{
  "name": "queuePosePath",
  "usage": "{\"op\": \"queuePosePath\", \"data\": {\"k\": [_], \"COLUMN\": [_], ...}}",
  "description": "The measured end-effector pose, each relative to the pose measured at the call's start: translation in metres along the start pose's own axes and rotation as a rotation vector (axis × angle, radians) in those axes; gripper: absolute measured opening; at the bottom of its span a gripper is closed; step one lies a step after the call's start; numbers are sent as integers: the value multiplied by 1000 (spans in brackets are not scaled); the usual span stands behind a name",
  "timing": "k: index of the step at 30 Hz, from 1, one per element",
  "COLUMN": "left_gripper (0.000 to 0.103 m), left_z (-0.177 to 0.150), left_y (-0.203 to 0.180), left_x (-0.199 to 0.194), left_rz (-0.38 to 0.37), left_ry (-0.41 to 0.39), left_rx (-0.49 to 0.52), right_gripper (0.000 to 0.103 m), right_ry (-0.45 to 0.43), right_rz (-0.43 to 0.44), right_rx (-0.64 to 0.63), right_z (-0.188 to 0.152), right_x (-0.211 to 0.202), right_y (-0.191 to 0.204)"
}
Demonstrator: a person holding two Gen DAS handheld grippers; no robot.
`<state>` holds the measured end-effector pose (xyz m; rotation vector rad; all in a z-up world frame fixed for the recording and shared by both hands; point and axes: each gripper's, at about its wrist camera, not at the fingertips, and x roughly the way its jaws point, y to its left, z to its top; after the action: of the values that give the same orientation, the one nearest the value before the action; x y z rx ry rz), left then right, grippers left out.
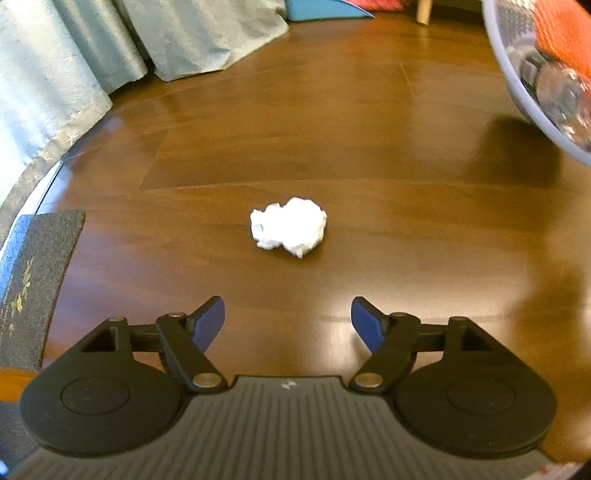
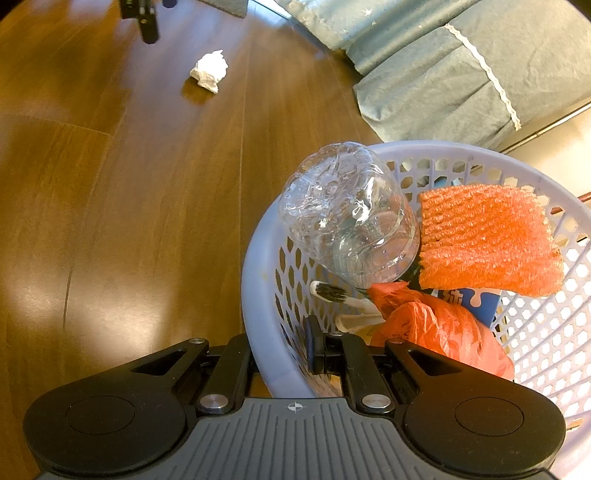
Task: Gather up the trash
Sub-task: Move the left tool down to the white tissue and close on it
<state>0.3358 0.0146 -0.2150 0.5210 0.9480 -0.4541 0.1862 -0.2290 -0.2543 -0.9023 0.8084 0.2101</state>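
Observation:
A crumpled white paper ball (image 1: 289,226) lies on the wooden floor (image 1: 369,147), ahead of my left gripper (image 1: 288,325), which stands open with nothing between its blue pads. The same paper ball (image 2: 209,71) shows far off in the right wrist view, with the left gripper (image 2: 142,20) hovering beyond it. My right gripper (image 2: 282,354) is shut on the rim of a pale blue plastic basket (image 2: 258,295). Inside the basket are a clear plastic bottle (image 2: 347,218), an orange foam sheet (image 2: 487,236), a red plastic bag (image 2: 439,328) and a toothbrush (image 2: 332,291).
Grey-green curtains (image 1: 74,55) hang down to the floor at the back left, and curtains (image 2: 461,74) also sit behind the basket. A dark mat (image 1: 33,280) lies at the left edge. The basket (image 1: 546,74) hangs at the upper right. A wooden leg (image 1: 424,11) stands far back.

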Motion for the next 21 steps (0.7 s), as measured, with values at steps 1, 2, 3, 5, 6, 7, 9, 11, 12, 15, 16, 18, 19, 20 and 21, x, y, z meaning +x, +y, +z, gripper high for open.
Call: {"op": "queuePosePath", "data": {"k": [1, 2, 3, 5, 6, 7, 9, 11, 12, 15, 16, 18, 19, 20, 21], "left_gripper": [72, 72, 72, 73, 72, 72, 72, 72, 72, 72, 71, 69, 68, 67, 67], "left_z": [3, 5, 8, 13, 15, 17, 21, 24, 26, 31, 32, 34, 35, 36, 37], "left_y": [1, 2, 2, 3, 4, 5, 7, 9, 9, 8, 7, 6, 4, 4, 3], "left_x": [3, 6, 9, 16, 19, 23, 29, 37, 41, 52, 55, 60, 63, 65, 67], "left_rz": [-4, -7, -9, -3, 2, 6, 5, -2, -3, -6, -8, -10, -7, -7, -4], "left_ry": [-8, -17, -27, -47, -59, -70, -79, -84, -81, -72, -71, -65, -63, -64, -62], "left_rx": [-19, -36, -54, -79, -86, -97, -129, -164, -179, -207, -216, -233, -241, -251, -258], "right_gripper": [7, 7, 7, 7, 7, 7, 6, 6, 6, 6, 6, 6, 6, 6, 6], "right_ry": [0, 0, -1, -5, -5, -3, -11, -10, -12, -15, -17, -20, -22, -23, -25], "right_rz": [-1, -2, -2, -6, -12, -15, -20, -26, -28, -33, -34, -34, -33, -33, -33], "right_rx": [0, 0, -1, -2, -1, 3, -3, 14, 15, 9, 8, 9, 8, 10, 11], "right_z": [0, 1, 1, 2, 2, 3, 6, 9, 10, 12, 12, 11, 11, 11, 11], "right_x": [1, 1, 2, 4, 6, 8, 8, 11, 12, 15, 15, 15, 15, 15, 15], "right_y": [0, -1, -1, -1, -1, -1, -2, -2, -3, -2, -2, -3, -3, -4, -5]}}
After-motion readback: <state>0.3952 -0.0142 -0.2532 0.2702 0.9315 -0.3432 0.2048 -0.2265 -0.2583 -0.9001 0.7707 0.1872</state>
